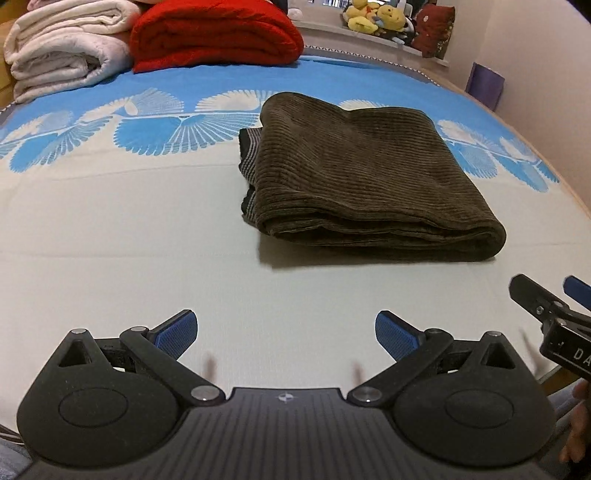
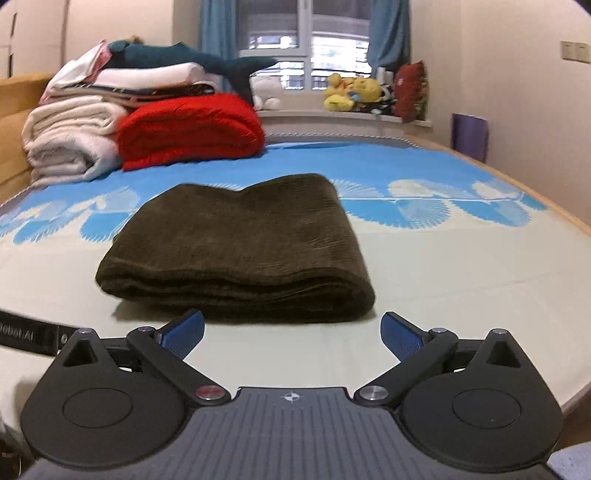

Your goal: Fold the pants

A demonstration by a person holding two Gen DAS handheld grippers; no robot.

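Your left claw [image 1: 286, 334] is hanging spread wide at the bottom of the left wrist view, its blue ribbed pads [image 1: 177, 332] far apart and pinching nothing; only the pale bed sheet [image 1: 129, 236] is showing between them. Your right claw [image 2: 293, 334] is standing just as wide at the bottom of the right wrist view, empty too, with its blue pads [image 2: 184, 334] clear of the cloth. The near folded edge of the dark olive-brown corduroy pants [image 2: 240, 251] is lying just beyond those pads, not touching them.

The pants are resting as a thick, squared bundle on the bed, in the centre right of the left wrist view [image 1: 362, 181] and the centre of the right wrist view. A striped grey lining [image 1: 249, 162] is peeking out at the bundle's left side in the left wrist view.

In that same view, part of your right claw's black frame is entering at the lower right edge. A folded red blanket [image 1: 214, 35] and a rolled cream blanket [image 1: 62, 48] are sitting in the upper left, on the blue leaf-patterned part of the sheet [image 1: 332, 77]. Yellow plush toys [image 2: 351, 90] are lining the window ledge in the upper right.
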